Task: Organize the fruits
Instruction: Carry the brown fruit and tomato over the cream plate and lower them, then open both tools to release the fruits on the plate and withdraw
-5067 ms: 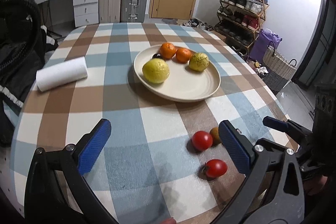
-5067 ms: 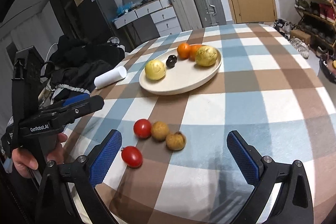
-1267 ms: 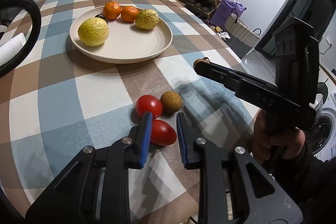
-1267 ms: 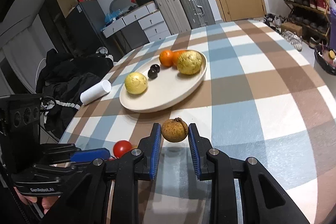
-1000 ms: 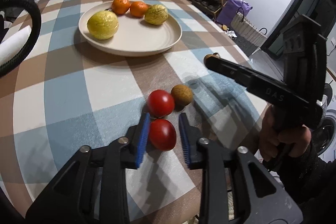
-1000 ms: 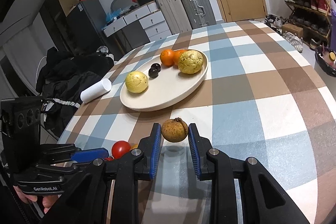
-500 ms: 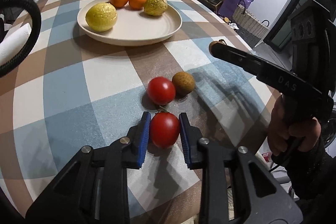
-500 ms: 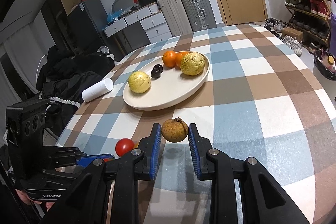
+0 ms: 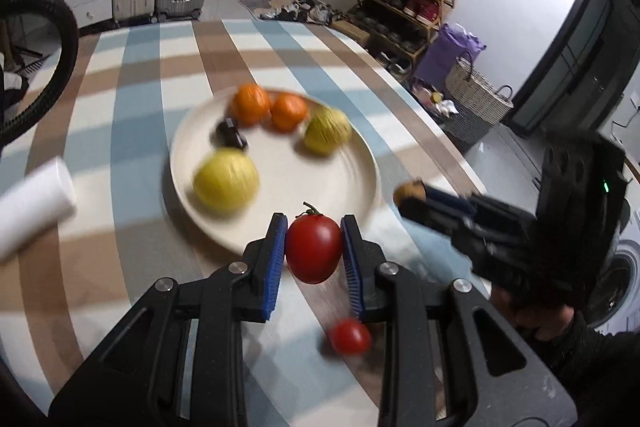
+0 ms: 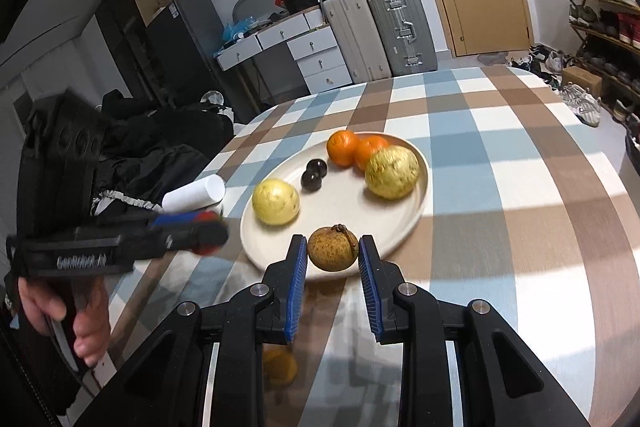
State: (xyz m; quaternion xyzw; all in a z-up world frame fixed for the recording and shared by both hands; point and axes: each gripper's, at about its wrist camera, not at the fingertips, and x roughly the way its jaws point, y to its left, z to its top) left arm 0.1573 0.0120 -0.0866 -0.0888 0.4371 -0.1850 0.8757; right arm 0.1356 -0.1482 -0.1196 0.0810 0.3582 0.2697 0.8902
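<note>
Fruits are spread between a plate and 2 handheld grippers over a table covered in a blue, brown and white checked cloth [image 10: 500,163]. The left gripper [image 9: 314,251] is clamped on a glossy red tomato [image 9: 314,251] with a small green stem at its top, held in the air just in front of the near rim of a round cream plate [image 9: 340,171]; its blue-padded fingers [image 9: 277,259] press both sides of the tomato. The right gripper [image 10: 332,255] is closed on a small round brown fruit [image 10: 332,247] with a rough, dull skin and a dark stem nub, also held above the near rim of the plate [image 10: 404,223]. On the plate lie 2 oranges [image 10: 342,147] side by side at the far edge, a knobbly yellow-green fruit [image 10: 392,167] just beside them, a smoother pale yellow fruit [image 10: 276,201] on the left side, and 2 small dark round fruits [image 10: 314,175] touching each other between the yellow ones. A second, smaller red tomato [image 9: 351,337] rests on the cloth below the left gripper, blurred by motion. Another brown fruit [image 10: 280,367] sits on the cloth beneath the right gripper, partly hidden and blurred. A white paper roll [image 10: 195,194] lies on its side on the table left of the plate. A person's hand [image 10: 66,315] grips the left gripper's handle.
</note>
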